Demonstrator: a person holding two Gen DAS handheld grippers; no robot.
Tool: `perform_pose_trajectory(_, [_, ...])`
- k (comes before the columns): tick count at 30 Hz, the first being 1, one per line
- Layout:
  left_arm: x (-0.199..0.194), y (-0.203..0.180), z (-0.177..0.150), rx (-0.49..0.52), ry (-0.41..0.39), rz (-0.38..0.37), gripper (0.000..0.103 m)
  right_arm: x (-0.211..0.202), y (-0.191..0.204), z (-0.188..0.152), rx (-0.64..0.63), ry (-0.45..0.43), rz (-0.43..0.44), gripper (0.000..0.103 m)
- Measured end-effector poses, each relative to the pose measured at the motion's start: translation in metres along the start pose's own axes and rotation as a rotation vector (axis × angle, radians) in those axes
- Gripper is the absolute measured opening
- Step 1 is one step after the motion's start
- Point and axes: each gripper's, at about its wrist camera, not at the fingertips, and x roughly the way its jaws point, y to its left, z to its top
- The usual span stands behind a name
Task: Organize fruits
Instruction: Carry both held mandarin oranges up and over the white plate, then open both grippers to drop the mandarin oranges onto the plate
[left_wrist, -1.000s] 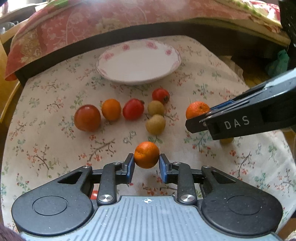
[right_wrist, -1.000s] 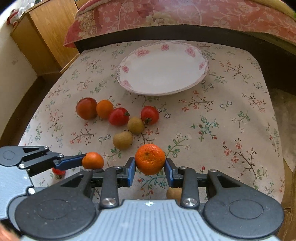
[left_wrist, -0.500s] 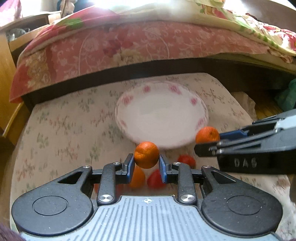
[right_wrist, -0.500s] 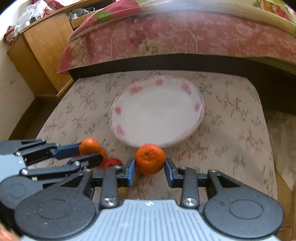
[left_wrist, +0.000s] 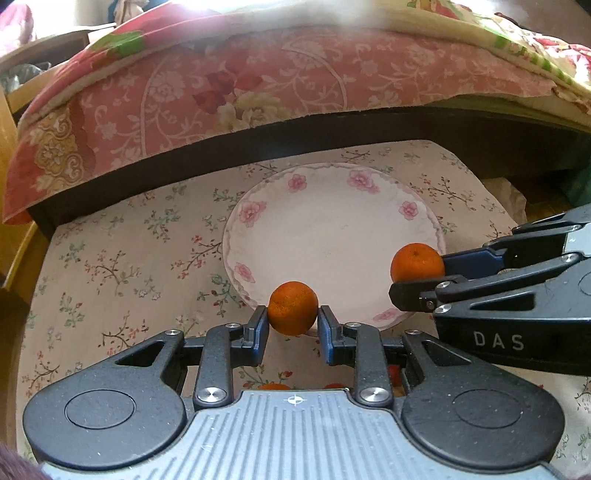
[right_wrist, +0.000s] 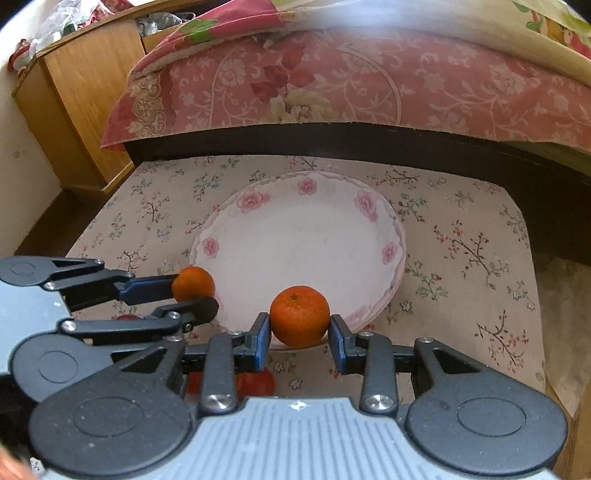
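Left gripper (left_wrist: 293, 325) fingers clenched on a small orange (left_wrist: 293, 307), held in the air over the near rim of the plate (left_wrist: 325, 206). Right gripper (right_wrist: 299, 332) fingers clenched on a second orange (right_wrist: 299, 316), also off the bench, over the plate's near edge. The two grippers are side by side; each shows in the other's view, orange clamped at the tips. Under the gripper bodies bits of red and orange fruit (right_wrist: 255, 384) peek out on the bench, mostly hidden. Plate is white with pink flowers on the rim, nothing on it, sitting on the floral cloth of the bench (right_wrist: 472, 258). Behind the bench: dark bed frame, pink floral bedspread (left_wrist: 240, 81) hanging over it. Wooden cabinet (right_wrist: 77, 107) at far left in the right wrist view.
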Motion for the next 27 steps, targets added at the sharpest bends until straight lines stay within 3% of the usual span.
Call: perform_pose_trajectory(27, [-0.008,0.002,0.003,-0.013,-0.025,0.037,0.047,-0.004,-0.001,0.004,0.009,-0.049,-0.007,0.037])
